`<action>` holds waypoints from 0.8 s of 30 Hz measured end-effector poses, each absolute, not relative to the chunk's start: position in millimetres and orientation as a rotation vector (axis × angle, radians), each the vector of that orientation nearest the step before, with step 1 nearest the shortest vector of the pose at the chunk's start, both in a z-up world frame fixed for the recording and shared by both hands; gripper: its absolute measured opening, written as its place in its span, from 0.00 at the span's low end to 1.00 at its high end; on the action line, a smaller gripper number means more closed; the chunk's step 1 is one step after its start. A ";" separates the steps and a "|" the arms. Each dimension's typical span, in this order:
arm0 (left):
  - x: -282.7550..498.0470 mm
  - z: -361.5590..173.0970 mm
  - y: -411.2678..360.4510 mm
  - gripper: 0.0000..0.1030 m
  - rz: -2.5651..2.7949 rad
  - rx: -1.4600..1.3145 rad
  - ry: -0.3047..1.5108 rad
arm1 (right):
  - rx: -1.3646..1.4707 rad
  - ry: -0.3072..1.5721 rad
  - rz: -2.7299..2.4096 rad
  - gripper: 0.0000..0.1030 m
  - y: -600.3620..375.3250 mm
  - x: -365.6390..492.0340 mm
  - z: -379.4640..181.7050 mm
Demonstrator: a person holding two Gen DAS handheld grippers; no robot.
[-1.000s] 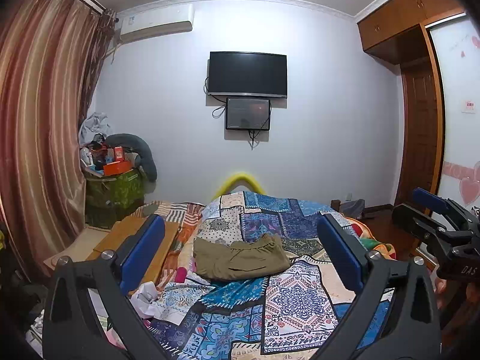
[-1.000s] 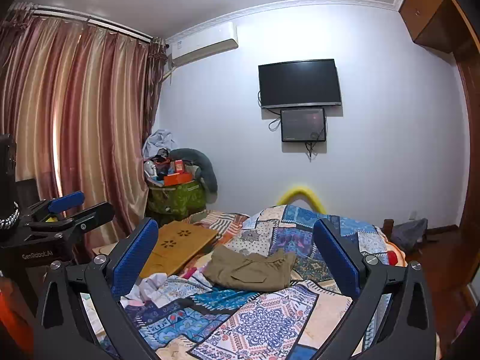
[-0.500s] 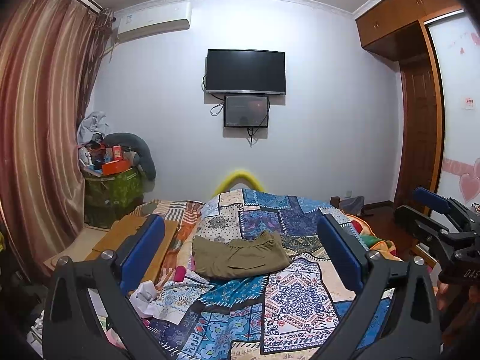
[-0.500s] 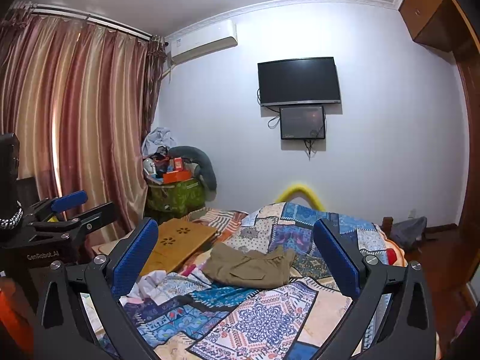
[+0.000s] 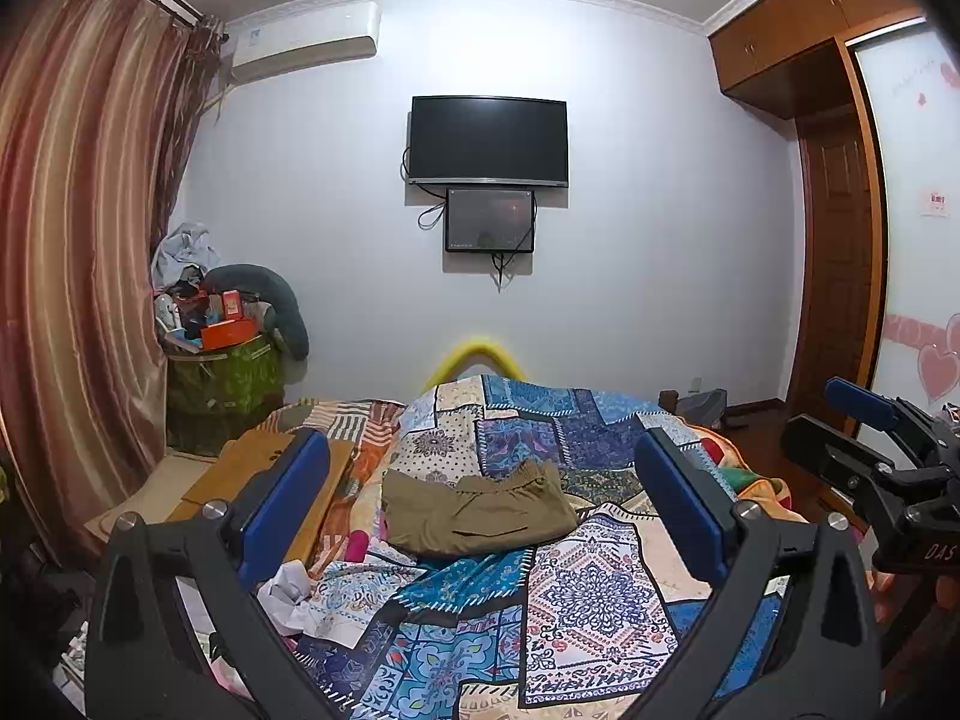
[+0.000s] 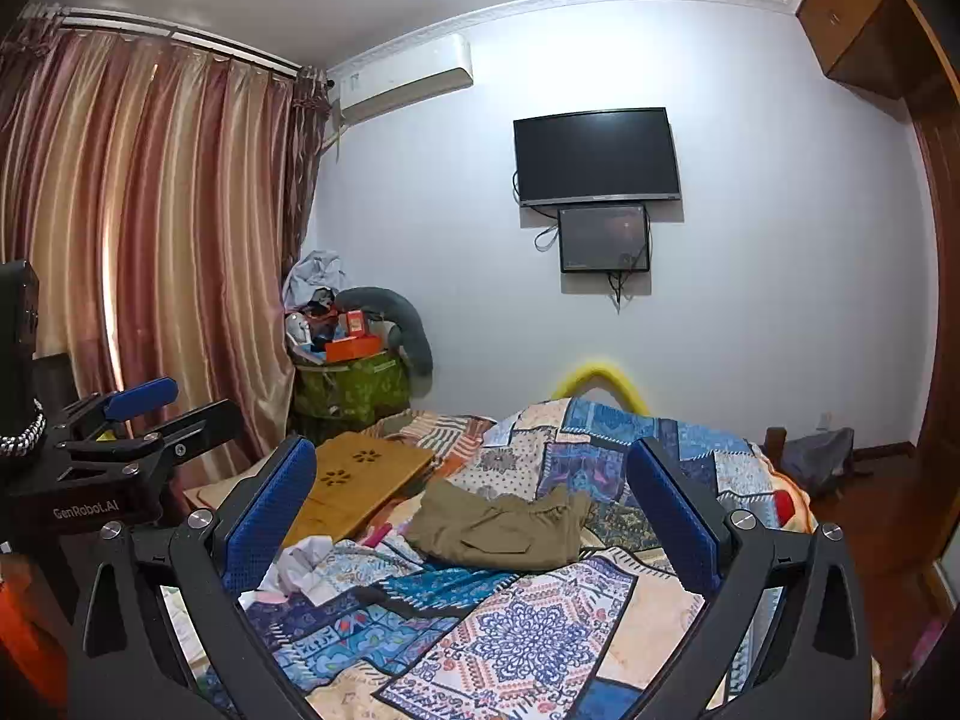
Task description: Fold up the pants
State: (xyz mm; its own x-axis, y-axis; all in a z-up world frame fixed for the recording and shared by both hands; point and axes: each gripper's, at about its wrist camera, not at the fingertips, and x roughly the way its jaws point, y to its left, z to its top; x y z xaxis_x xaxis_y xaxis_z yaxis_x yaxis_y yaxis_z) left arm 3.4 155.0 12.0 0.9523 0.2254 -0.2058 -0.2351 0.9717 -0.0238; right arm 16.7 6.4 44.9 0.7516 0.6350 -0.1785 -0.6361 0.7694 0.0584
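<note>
Olive-brown pants [image 5: 474,517] lie folded into a compact bundle on the patchwork quilt [image 5: 576,594] in the middle of the bed; they also show in the right wrist view [image 6: 501,528]. My left gripper [image 5: 480,501] is open and empty, held back from the bed with the pants framed between its blue pads. My right gripper [image 6: 474,507] is open and empty too, also well short of the pants. The right gripper shows at the right edge of the left wrist view [image 5: 882,456], and the left gripper at the left edge of the right wrist view [image 6: 120,438].
A wooden lap desk [image 6: 360,480] lies on the bed's left side, with crumpled white paper [image 6: 303,567] near it. A cluttered green bin [image 5: 222,372] stands by the curtains [image 5: 72,276]. A TV [image 5: 487,141] hangs on the far wall. A wooden wardrobe [image 5: 840,276] is at right.
Both wrist views have tilted slightly, so the room sits a little higher in frame. The pants have not moved and both grippers stay open.
</note>
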 end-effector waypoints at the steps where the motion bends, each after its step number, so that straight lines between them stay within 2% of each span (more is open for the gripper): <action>1: 3.4 11.6 155.5 1.00 0.235 -0.048 0.204 | -0.006 0.195 0.694 1.00 6.3 16.8 45.1; 24: 1.4 10.6 160.1 1.00 0.194 -0.032 0.210 | -0.003 0.213 0.685 1.00 3.3 18.3 42.9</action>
State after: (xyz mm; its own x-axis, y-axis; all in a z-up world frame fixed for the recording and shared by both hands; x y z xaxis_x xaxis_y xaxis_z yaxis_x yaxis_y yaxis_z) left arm 1.4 160.1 10.6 0.9595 0.1879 -0.2097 -0.1945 0.9808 -0.0112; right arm 18.3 3.3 42.9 0.7533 0.6276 -0.1965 -0.6283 0.7751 0.0671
